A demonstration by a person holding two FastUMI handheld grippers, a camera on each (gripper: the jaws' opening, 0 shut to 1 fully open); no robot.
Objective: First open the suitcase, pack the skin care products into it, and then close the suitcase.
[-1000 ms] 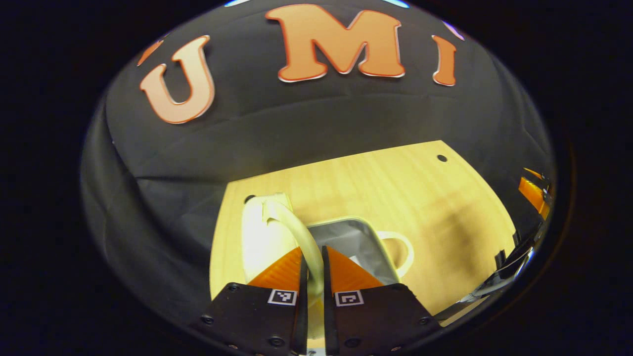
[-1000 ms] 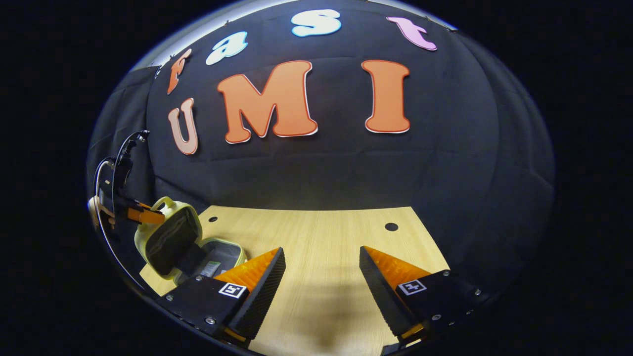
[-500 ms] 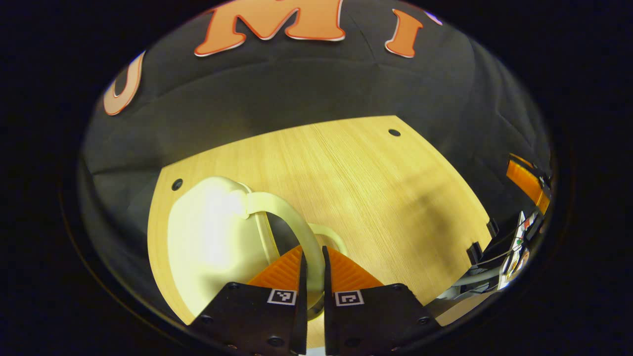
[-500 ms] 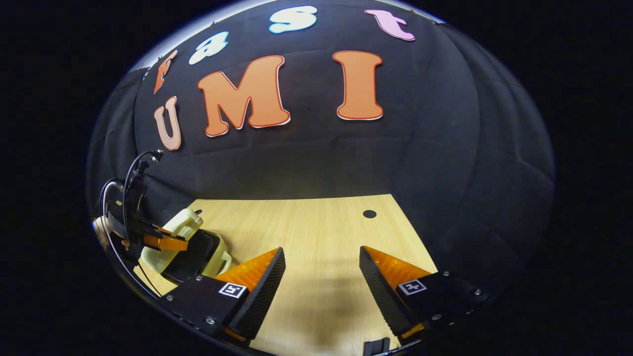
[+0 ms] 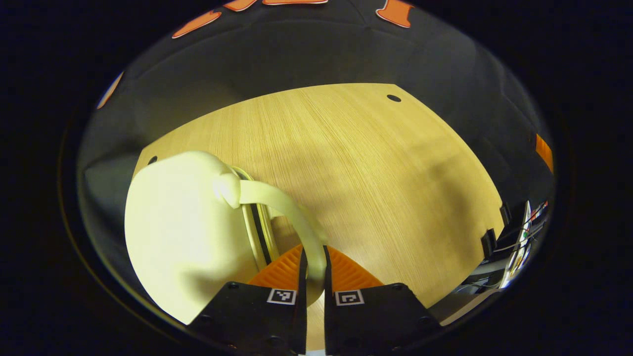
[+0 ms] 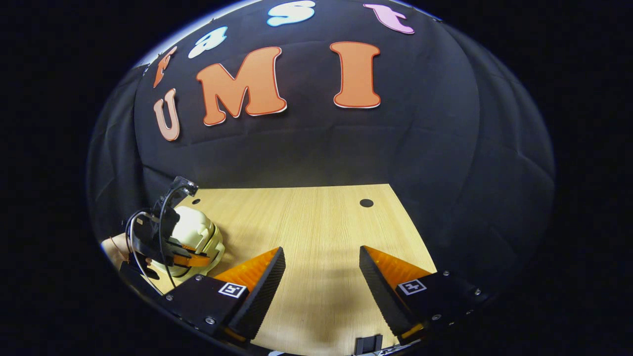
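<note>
The pale cream suitcase (image 5: 183, 232) lies on the wooden table (image 5: 366, 158) at the left of the left gripper view, its lid down on the base with a thin dark seam between the halves. My left gripper (image 5: 312, 259) is shut on the lid's curved handle (image 5: 279, 205). In the right gripper view the suitcase (image 6: 195, 230) sits at the table's far left with the left gripper (image 6: 190, 259) on it and a hand (image 6: 114, 252) behind. My right gripper (image 6: 321, 259) hovers open over the table (image 6: 316, 217), holding nothing.
Small dark holes mark the tabletop's far corners (image 6: 366, 202). The black cloth wall (image 6: 321, 148) rises right behind the table. In the left gripper view, clamps and cables (image 5: 514, 242) sit at the table's right edge, with the right gripper (image 5: 544, 153) beyond.
The lid, held by its handle in my left gripper, has swung down from wide open onto the base. The right gripper stayed open and barely moved.
</note>
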